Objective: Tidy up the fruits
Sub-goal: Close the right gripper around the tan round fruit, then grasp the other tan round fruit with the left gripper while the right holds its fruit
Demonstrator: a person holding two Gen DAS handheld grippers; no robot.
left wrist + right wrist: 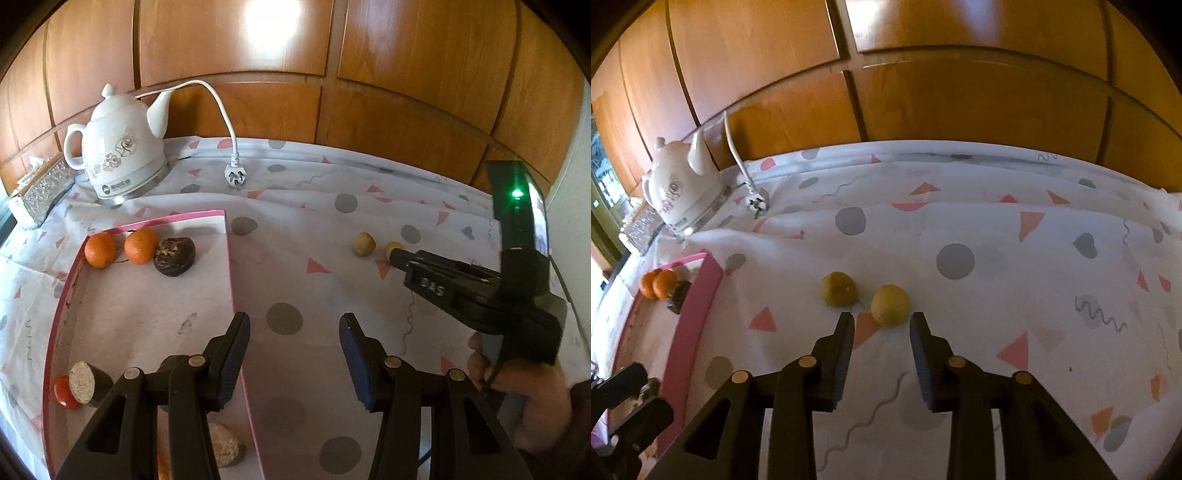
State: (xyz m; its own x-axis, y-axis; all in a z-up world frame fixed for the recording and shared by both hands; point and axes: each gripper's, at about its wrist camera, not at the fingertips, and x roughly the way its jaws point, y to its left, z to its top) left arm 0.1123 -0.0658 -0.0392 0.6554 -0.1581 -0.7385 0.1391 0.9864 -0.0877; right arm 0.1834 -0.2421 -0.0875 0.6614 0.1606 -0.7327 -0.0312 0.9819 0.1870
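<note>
A pink-rimmed tray [228, 266] lies at the left and holds two oranges [99, 249] [140, 245], a dark brown fruit [174, 256], a cut brown fruit [88, 382], a red fruit [63, 393] and a tan fruit [226, 445]. My left gripper [293, 325] is open and empty over the tray's right rim. Two small yellow-brown fruits [839, 289] [889, 305] lie on the cloth. My right gripper [882, 321] is open, its tips just short of the nearer yellow fruit; it also shows in the left wrist view [397, 254].
A white floral kettle [120, 151] stands at the back left with its cord and plug [235, 175] on the patterned tablecloth [997, 258]. A glittery tissue box [40, 190] sits at the far left. Wooden panels [295, 74] back the table.
</note>
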